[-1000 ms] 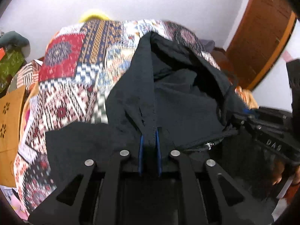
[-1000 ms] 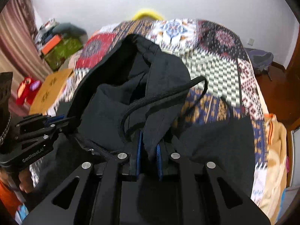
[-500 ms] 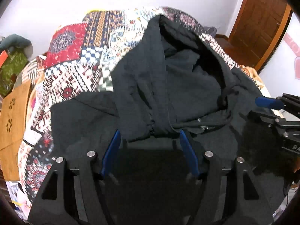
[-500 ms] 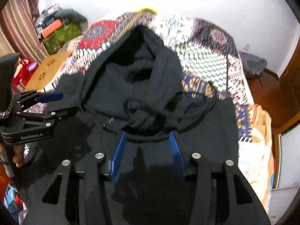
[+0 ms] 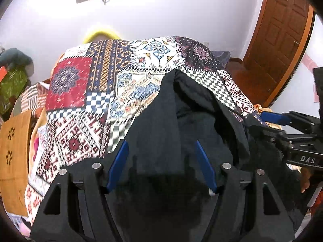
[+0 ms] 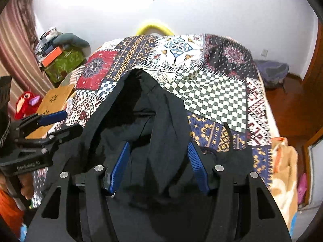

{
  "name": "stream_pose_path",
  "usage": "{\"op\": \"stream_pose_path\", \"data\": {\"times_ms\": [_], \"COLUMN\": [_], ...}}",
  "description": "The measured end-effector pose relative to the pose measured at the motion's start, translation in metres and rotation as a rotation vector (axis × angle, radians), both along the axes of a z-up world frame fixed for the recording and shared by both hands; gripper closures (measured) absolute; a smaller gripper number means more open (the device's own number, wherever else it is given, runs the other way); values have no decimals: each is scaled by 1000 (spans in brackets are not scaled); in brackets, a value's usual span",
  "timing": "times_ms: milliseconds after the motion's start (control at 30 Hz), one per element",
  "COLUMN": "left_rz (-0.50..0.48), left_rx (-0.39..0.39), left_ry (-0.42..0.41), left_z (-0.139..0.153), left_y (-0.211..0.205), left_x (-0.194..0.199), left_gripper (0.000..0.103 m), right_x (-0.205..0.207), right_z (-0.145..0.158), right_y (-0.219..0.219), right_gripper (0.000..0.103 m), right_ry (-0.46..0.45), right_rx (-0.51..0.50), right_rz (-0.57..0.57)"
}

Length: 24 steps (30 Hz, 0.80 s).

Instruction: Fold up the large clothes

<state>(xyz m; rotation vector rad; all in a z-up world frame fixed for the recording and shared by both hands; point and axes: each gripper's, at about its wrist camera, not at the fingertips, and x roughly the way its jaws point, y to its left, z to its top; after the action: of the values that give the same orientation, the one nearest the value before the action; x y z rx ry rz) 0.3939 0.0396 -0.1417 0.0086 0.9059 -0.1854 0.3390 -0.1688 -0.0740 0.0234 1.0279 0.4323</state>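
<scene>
A black hoodie [image 5: 161,121] lies on the patchwork bedspread [image 5: 80,100], its hood pointing toward the far wall. My left gripper [image 5: 160,143] hovers over the garment's near part. Its jaws are opening, and the blue pads stand apart from the cloth seen between them. In the right wrist view the hoodie [image 6: 165,117] spreads the same way under my right gripper [image 6: 158,144]. Those jaws are opening too, and pinch nothing. Each gripper shows in the other's view: the right gripper [image 5: 260,121] at the hoodie's right edge, the left gripper [image 6: 60,123] at its left edge.
A wooden door [image 5: 282,40] stands to the right of the bed. A brown box [image 5: 14,151], a red plush toy [image 6: 26,102] and a pile of goods [image 6: 60,60] sit along the left. An orange-and-white cloth [image 6: 282,171] hangs at the bed's right side.
Both grippers were shut on folds of the hoodie a second ago. They have let go, opened wide and drawn back and up. The hood now lies loose on the bed.
</scene>
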Motion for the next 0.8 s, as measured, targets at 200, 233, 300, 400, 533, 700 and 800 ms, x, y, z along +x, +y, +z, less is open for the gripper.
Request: {"op": "stream_pose_path", "data": {"times_ms": [200, 233, 300, 400, 533, 700, 800], "left_rz": [1, 7, 32, 60, 37, -2, -25], "left_rx": [-16, -20, -40, -77, -140, -110, -106], "left_ry": [36, 46, 84, 117, 110, 63, 16], "left_z": [-25, -31, -45, -58, -58, -37, -12], "left_y": [-9, -8, -3, 6, 10, 1, -1], "left_x": [45, 50, 64, 72, 70, 46, 20], "left_gripper": [36, 36, 36, 44, 72, 86, 86], "right_x": [36, 38, 43, 43, 37, 17, -10], "right_z": [-32, -35, -45, -51, -47, -16, 11], "right_y": [6, 6, 2, -6, -9, -12, -14], "right_gripper": [47, 47, 48, 68, 86, 89, 90], "right_ry": [108, 119, 139, 129, 128, 34, -42], "right_rx": [66, 72, 91, 135, 156, 146, 134], "right_rz": [-35, -39, -68, -92, -88, -73, -46]}}
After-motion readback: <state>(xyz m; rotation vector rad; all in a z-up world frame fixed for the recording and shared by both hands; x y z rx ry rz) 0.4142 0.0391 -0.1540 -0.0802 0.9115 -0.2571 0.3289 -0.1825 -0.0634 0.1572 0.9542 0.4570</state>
